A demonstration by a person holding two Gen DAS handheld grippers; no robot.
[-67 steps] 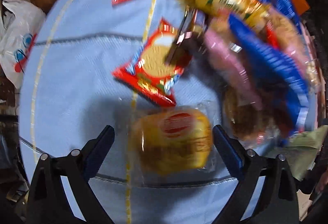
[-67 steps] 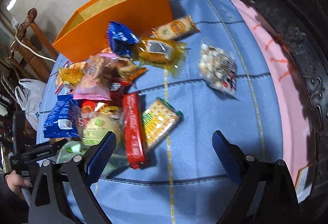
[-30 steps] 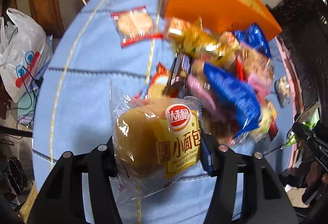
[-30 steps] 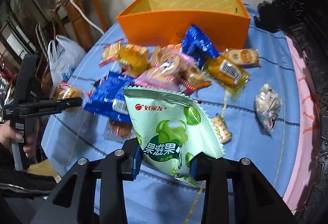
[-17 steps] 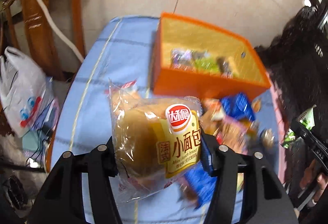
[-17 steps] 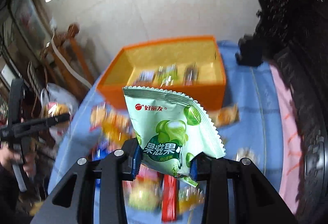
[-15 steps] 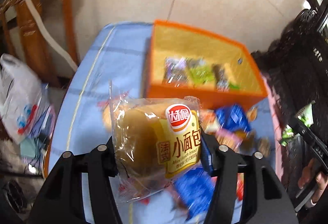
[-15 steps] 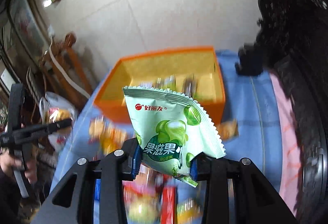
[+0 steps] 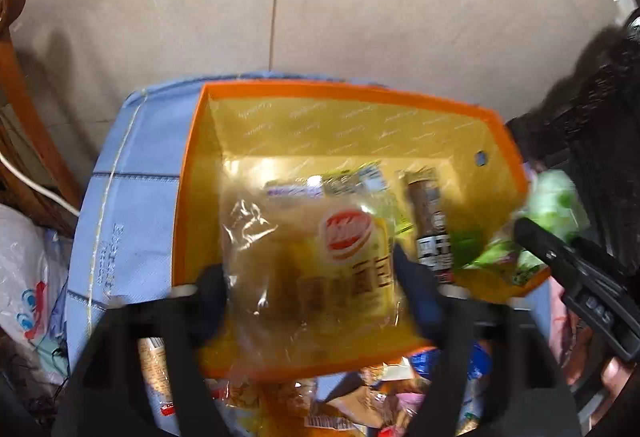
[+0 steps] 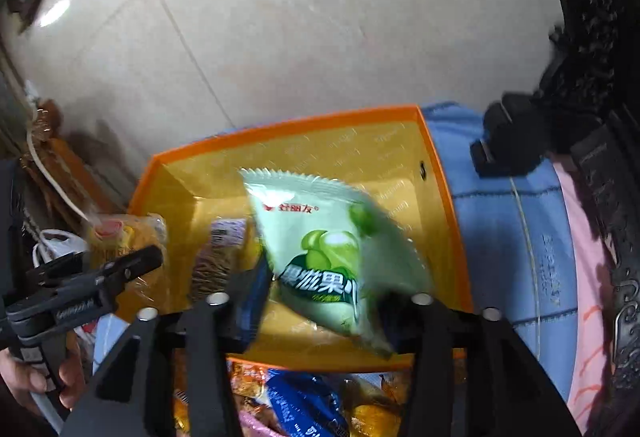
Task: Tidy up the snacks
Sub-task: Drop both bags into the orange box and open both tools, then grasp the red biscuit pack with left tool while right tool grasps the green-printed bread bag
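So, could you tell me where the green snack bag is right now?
The green snack bag sits between the right gripper fingers, over the orange box.

both views motion-blurred, dim at fisheye edges with dark vignette; glare spot on wall (image 10: 52, 13); bun pack (image 9: 320, 261) smeared, wrapper glinting.

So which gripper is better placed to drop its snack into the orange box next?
Roughly even, slightly the right gripper: its green packet hangs mid-box over the orange box. The left gripper holds the bread packet nearer the front wall.
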